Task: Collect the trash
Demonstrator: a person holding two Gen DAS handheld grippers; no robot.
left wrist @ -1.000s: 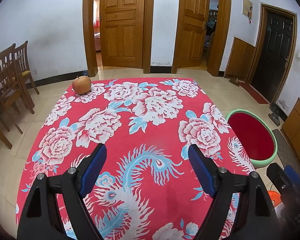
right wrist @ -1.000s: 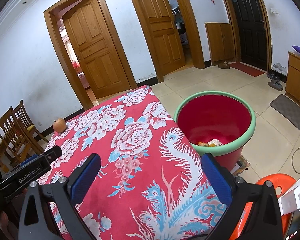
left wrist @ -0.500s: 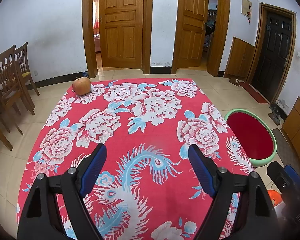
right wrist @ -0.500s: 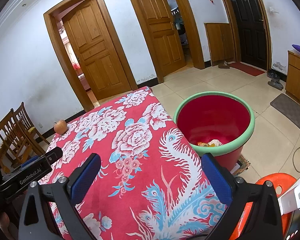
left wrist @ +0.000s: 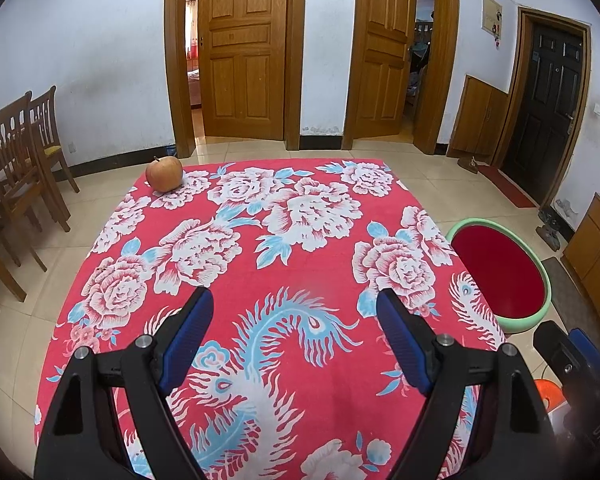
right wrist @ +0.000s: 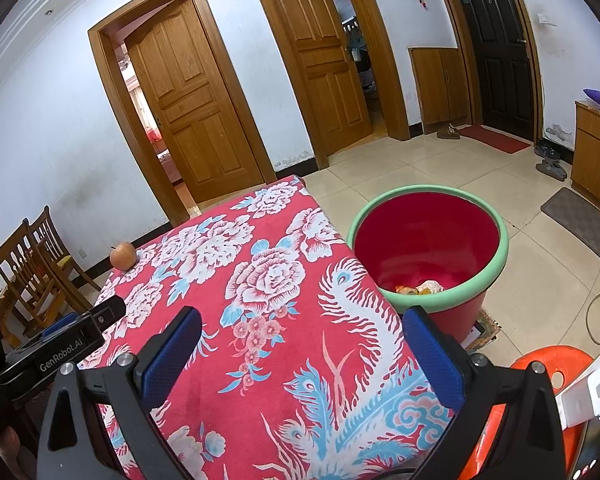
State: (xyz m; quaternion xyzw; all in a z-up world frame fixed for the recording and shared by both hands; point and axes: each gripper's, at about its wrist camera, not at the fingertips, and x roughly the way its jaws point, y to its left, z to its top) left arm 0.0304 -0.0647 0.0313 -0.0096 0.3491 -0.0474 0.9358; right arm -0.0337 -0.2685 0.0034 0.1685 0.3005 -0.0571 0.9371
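Note:
A table under a red flowered cloth [left wrist: 284, 280] fills both views. An apple [left wrist: 164, 174] sits at its far left corner; it also shows in the right wrist view [right wrist: 123, 256]. A red bucket with a green rim [right wrist: 488, 276] stands on the floor right of the table, with some trash [right wrist: 420, 288] at its bottom; its rim shows in the left wrist view [left wrist: 540, 312]. My left gripper [left wrist: 294, 308] is open and empty above the near part of the cloth. My right gripper [right wrist: 300, 328] is open and empty above the cloth's near right part.
Wooden chairs [left wrist: 16, 160] stand left of the table. An orange plastic stool [right wrist: 540, 368] with a white device on it is at the near right. Wooden doors [left wrist: 240, 48] and a dark door [left wrist: 552, 96] line the far walls. A cabinet [right wrist: 596, 148] stands at right.
Both grippers stay open and nearly still. The left view has drifted very slightly; nothing on the table has moved.

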